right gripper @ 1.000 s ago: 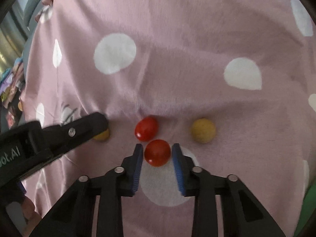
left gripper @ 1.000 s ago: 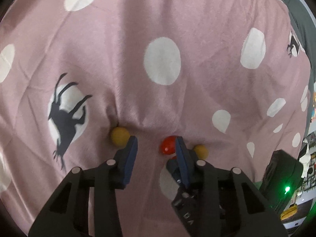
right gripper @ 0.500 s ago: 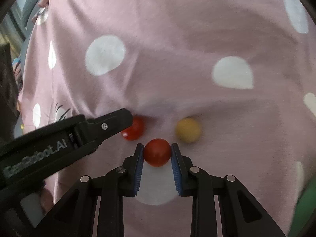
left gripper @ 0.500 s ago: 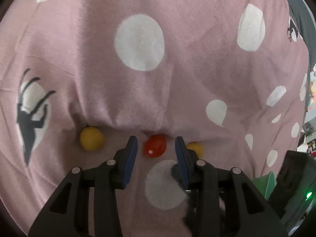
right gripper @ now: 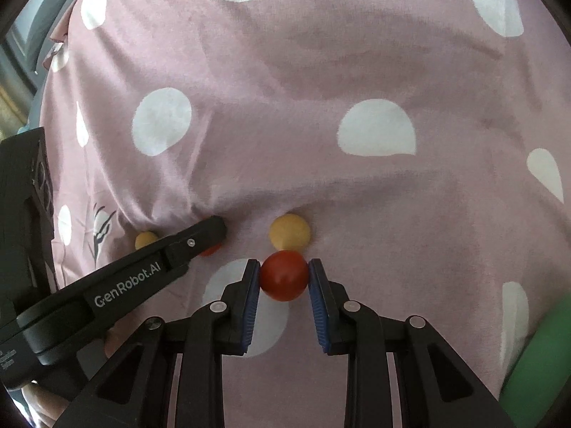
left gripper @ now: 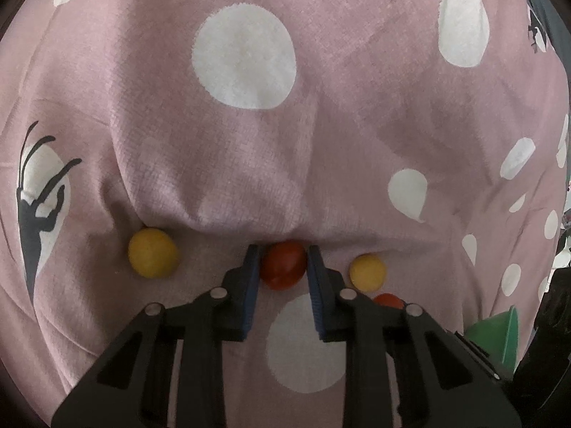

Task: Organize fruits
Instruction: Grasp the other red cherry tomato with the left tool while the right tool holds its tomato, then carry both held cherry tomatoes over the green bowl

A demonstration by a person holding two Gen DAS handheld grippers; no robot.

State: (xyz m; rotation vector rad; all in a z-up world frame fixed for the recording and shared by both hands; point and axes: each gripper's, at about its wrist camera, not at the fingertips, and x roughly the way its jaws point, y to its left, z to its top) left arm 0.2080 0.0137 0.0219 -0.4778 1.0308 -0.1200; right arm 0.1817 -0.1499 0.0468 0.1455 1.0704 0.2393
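Since 1 second ago the left gripper has slid rightward off the far yellow fruit and closed in around a red one, while the right gripper has tightened onto its own red fruit

The pink velvety cloth with white dots and black deer silhouettes covers nearly everything in both views; it sags into a crease, which is probably why all 4 fruits have gathered along that fold. A green plastic bowl shows only as a rim at the lower right, near the right gripper's side, and looks like the place the fruit is meant to go.

The left gripper's blue-padded jaws are pinched on, or all but touching, the small round red tomato-like fruit, which lies on the cloth. The right gripper's pads press both flanks of the second round red fruit; whether it has left the cloth cannot be told. Taking 1 red fruit in each hand suggests sorting by colour, with both carried together.

The larger yellow round fruit rests well to the left of the left gripper, untouched. The smaller yellow round fruit sits just beyond the right gripper's red fruit, touching or nearly so, so a straight lift would avoid nudging it
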